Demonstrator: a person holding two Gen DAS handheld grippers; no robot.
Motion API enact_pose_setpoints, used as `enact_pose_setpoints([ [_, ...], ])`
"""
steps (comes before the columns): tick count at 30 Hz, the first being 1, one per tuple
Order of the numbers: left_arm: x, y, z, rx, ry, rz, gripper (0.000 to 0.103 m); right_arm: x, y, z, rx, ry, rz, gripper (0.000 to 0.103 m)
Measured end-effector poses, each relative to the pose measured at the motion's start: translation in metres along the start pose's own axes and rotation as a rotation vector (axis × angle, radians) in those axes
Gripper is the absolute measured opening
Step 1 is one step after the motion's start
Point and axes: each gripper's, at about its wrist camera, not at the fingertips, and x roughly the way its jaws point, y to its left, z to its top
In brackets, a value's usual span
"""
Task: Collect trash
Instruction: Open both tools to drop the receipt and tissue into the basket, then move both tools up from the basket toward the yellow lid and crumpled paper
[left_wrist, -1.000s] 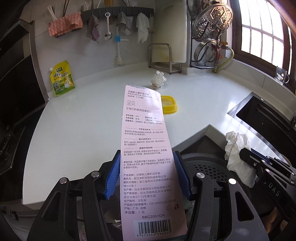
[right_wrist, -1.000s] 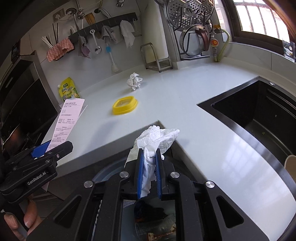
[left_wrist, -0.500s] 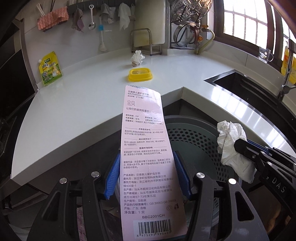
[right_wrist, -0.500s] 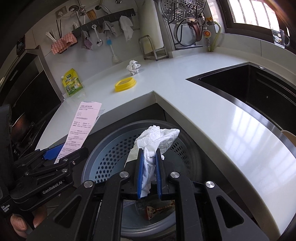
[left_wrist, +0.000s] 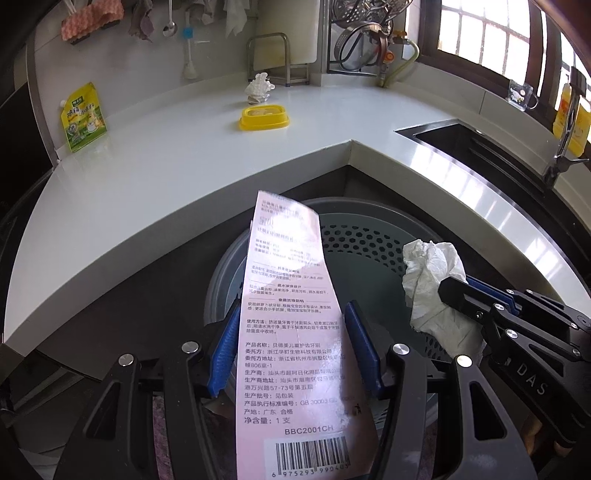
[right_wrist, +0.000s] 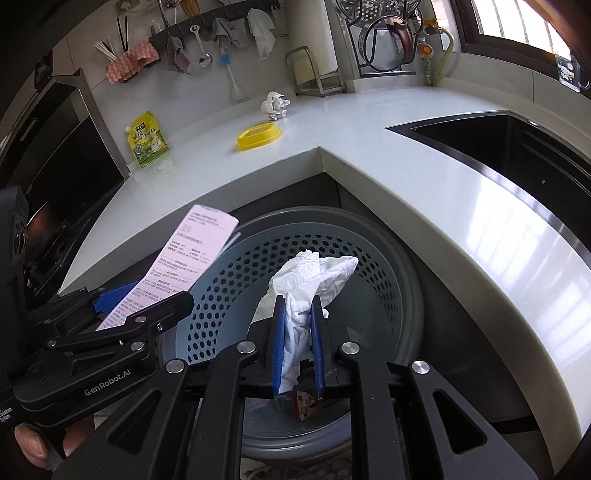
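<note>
My left gripper (left_wrist: 293, 325) is shut on a long pink printed package card (left_wrist: 291, 314), held over the grey perforated trash bin (left_wrist: 369, 236). The card also shows in the right wrist view (right_wrist: 181, 266). My right gripper (right_wrist: 298, 314) is shut on a crumpled white tissue (right_wrist: 310, 277), above the bin's opening (right_wrist: 376, 266). That tissue shows at the right of the left wrist view (left_wrist: 432, 280). On the counter lie a yellow lid (left_wrist: 264, 117), a crumpled white tissue (left_wrist: 258, 86) and a green-yellow pouch (left_wrist: 83, 118).
The white L-shaped counter (left_wrist: 184, 166) wraps around the bin on the floor. A black sink (right_wrist: 517, 147) is set in the counter on the right. A metal rack (left_wrist: 277, 59) and hanging utensils (right_wrist: 199, 48) line the back wall. Some trash (right_wrist: 306, 402) lies in the bin.
Both grippers have moved down and back from the counter to above the trash bin, each still holding its item. The bin has come fully into view.
</note>
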Motion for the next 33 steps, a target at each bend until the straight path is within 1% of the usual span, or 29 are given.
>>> enact_pose_setpoints([
  [3, -0.001, 0.002, 0.0, -0.009, -0.002, 0.001, 0.055, 0.001, 0.0, 0.0, -0.003, 0.001, -0.002, 0.013],
  [4, 0.0, 0.003, 0.001, -0.015, 0.001, -0.001, 0.057, 0.0, 0.0, 0.0, -0.003, -0.003, -0.005, 0.015],
  [5, 0.0, 0.005, 0.001, -0.022, 0.003, 0.0, 0.064, -0.001, 0.0, 0.0, -0.004, -0.005, -0.01, 0.025],
  [6, 0.0, 0.007, 0.001, -0.028, 0.003, 0.003, 0.066, -0.002, 0.0, 0.001, -0.003, -0.009, -0.016, 0.031],
  [7, 0.0, 0.008, 0.001, -0.032, 0.004, 0.004, 0.067, -0.003, 0.0, 0.001, 0.0, -0.02, -0.022, 0.04],
  [10, 0.001, 0.012, 0.001, -0.046, 0.008, 0.01, 0.072, -0.006, -0.004, 0.002, 0.008, -0.034, -0.033, 0.041],
  [16, 0.001, 0.017, 0.002, -0.064, 0.006, 0.024, 0.075, -0.006, -0.008, 0.002, 0.024, -0.028, -0.033, 0.041],
  [19, 0.001, 0.017, 0.002, -0.066, 0.006, 0.025, 0.076, -0.006, -0.007, 0.002, 0.019, -0.026, -0.033, 0.044],
  [22, 0.001, 0.018, 0.002, -0.07, 0.007, 0.026, 0.078, -0.006, -0.006, 0.002, 0.016, -0.027, -0.031, 0.046],
  [26, 0.001, 0.019, 0.003, -0.076, 0.008, 0.025, 0.08, -0.007, -0.006, 0.003, 0.014, -0.033, -0.033, 0.051],
  [33, -0.003, 0.025, 0.003, -0.093, -0.005, 0.031, 0.083, -0.007, -0.007, 0.003, 0.019, -0.035, -0.036, 0.053],
])
